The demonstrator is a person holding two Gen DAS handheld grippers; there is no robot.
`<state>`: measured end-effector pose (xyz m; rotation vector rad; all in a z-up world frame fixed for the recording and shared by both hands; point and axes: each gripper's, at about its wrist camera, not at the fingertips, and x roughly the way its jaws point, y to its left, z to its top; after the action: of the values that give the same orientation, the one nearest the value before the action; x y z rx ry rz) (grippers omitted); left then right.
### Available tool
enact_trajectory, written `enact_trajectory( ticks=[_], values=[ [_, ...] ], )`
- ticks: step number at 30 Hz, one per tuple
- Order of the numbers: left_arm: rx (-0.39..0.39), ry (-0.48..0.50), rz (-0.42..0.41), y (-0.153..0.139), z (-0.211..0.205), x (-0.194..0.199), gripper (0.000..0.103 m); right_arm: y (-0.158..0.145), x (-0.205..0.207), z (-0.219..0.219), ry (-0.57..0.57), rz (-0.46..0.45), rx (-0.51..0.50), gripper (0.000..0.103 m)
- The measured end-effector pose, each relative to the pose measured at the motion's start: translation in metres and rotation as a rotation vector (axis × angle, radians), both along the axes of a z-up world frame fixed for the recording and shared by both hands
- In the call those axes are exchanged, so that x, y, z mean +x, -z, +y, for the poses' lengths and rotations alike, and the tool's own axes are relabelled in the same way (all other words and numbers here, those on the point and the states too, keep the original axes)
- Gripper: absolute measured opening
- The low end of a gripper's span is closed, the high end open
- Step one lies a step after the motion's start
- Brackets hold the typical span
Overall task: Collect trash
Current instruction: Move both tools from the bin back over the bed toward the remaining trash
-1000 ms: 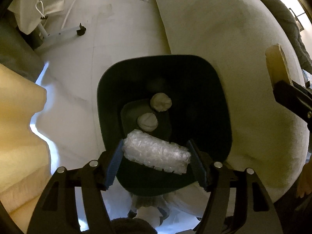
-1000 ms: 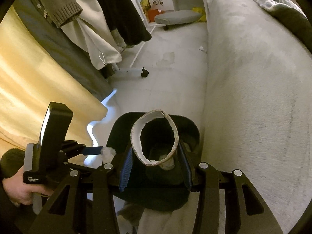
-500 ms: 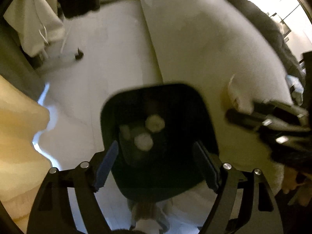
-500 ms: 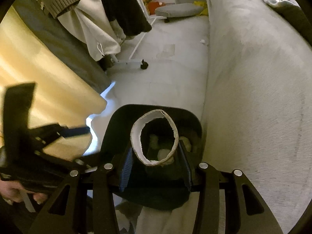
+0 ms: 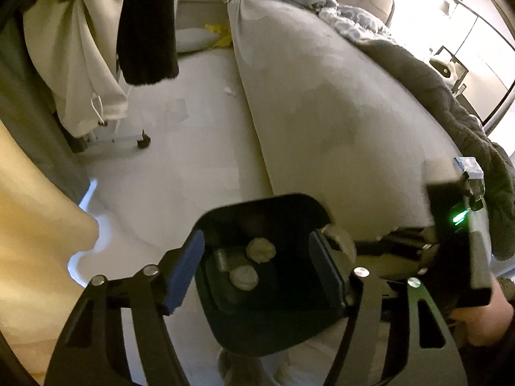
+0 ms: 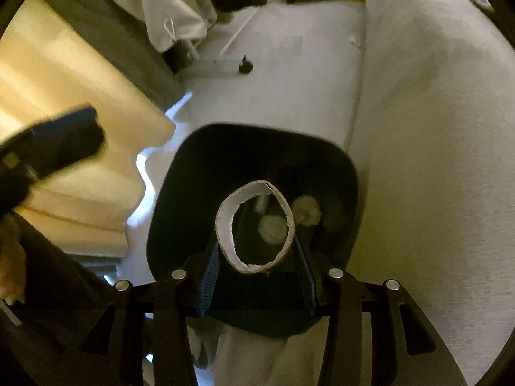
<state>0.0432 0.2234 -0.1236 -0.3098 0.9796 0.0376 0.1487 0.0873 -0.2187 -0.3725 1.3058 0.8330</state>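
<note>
Right gripper clamped on tube above bin, ready to drop; left gripper empty, closing.

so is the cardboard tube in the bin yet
Not yet: the cardboard tube sits clamped in the right hand-held gripper, above the open bin.

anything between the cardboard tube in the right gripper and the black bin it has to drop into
Nothing visible. The cardboard tube, clamped in the right gripper, hangs right over the open mouth of the black bin. Only paper wads lie at the bottom. The left gripper, closing on nothing, is off to the side.
</note>
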Motion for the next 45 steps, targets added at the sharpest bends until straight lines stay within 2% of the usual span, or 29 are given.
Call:
enact_trajectory(
  ticks=[4, 8, 11, 21, 31, 45],
  values=[
    [0.014, -0.007, -0.069, -0.014, 0.002, -0.003, 0.067, 0.007, 0.001, 0.001, -0.001, 0.022, -0.014, 0.046],
    [0.046, -0.01, -0.135, -0.032, -0.001, -0.007, 0.067, 0.009, 0.001, 0.003, -0.008, 0.022, -0.031, 0.055],
    [0.075, -0.009, -0.168, -0.043, -0.005, -0.01, 0.067, 0.003, -0.001, 0.0, -0.006, 0.019, -0.029, 0.057],
    [0.052, -0.029, -0.28, -0.077, -0.018, -0.021, 0.067, -0.022, -0.006, -0.019, 0.015, -0.023, 0.03, 0.059],
    [0.064, 0.031, -0.327, -0.094, -0.06, -0.016, 0.069, -0.062, -0.005, -0.066, 0.081, -0.089, 0.13, 0.061],
    [0.028, 0.12, -0.347, -0.102, -0.125, 0.001, 0.074, -0.091, -0.002, -0.15, 0.21, -0.161, 0.184, 0.061]
  ],
)
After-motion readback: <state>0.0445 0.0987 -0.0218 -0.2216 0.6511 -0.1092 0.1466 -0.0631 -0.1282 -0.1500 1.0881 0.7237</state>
